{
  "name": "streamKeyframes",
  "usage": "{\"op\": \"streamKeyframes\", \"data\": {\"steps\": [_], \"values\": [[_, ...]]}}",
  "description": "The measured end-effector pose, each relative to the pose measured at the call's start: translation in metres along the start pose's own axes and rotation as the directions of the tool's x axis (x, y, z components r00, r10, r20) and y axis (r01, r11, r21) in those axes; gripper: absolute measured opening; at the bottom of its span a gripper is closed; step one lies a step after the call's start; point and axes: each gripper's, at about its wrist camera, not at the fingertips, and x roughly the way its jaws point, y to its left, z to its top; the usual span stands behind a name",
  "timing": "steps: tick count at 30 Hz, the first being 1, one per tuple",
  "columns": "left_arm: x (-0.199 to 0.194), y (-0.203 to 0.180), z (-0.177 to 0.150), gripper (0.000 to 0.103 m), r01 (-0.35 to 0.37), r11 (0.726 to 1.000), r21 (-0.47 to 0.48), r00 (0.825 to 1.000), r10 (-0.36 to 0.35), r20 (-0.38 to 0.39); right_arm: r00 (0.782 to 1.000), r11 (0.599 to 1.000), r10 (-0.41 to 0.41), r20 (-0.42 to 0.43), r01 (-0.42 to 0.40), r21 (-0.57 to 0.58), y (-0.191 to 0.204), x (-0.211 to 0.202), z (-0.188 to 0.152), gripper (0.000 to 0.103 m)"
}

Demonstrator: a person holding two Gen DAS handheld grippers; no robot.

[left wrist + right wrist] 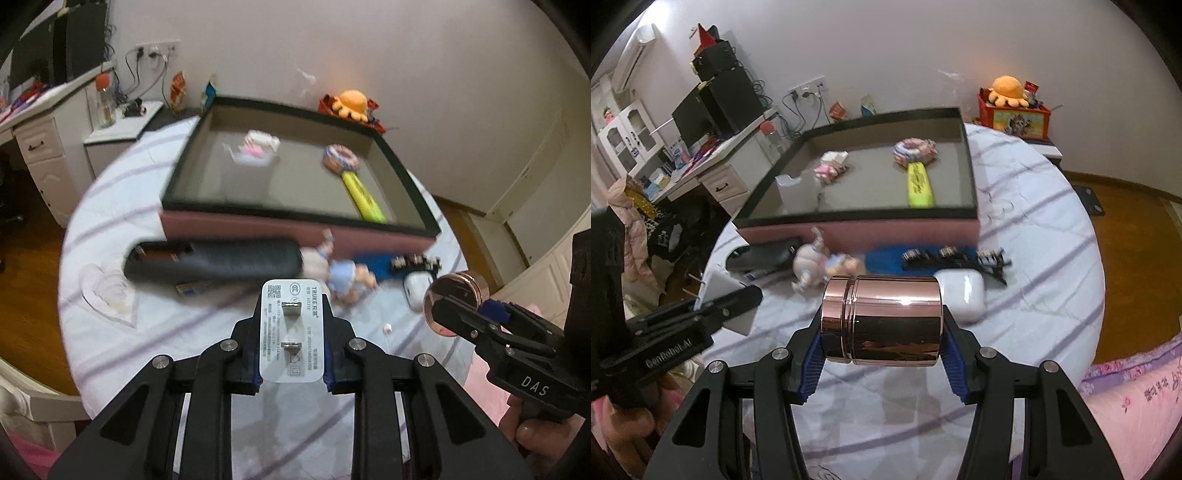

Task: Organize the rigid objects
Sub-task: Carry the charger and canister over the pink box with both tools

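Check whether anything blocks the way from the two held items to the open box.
Nothing visible does. The left gripper holds the white charger and the right gripper the rose-gold tin, both above the table clutter. The doll and earbud case lie lower, before the box.

White charger (291, 332), rose-gold canister (882, 321), purple-striped white tablecloth (1052, 258)

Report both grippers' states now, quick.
Left gripper: shut on the white charger, prongs facing up.
Right gripper: shut on the copper tin, held sideways by its ends.
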Motion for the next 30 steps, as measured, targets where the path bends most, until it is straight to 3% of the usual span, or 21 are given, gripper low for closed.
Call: {"op": "streamKeyframes", "data": {"steps": [8,13,21,30], "values": [[-0.005,0.015,0.058,0.023,-0.016,1.000,0.022,0.997,0.014,0.079,0.999,0.999,0.001,0.049,0.002,-0.049,0.011,0.005,0.047,0.056],[0.011,0.022,0.094,0.023,-0.012,1.000,0.028,0.996,0.009,0.089,0.998,0.998,0.007,0.056,-0.003,-0.062,0.013,0.024,0.084,0.056],[0.062,0.037,0.142,0.023,-0.028,0.999,0.045,0.999,0.026,0.043,1.000,0.996,0.002,-0.015,-0.003,-0.085,0.018,0.081,0.114,0.056],[0.120,0.044,0.163,0.023,-0.014,0.999,0.048,0.998,0.017,-0.064,0.993,0.995,-0.029,-0.116,0.019,-0.094,0.013,0.129,0.120,0.056]]}}
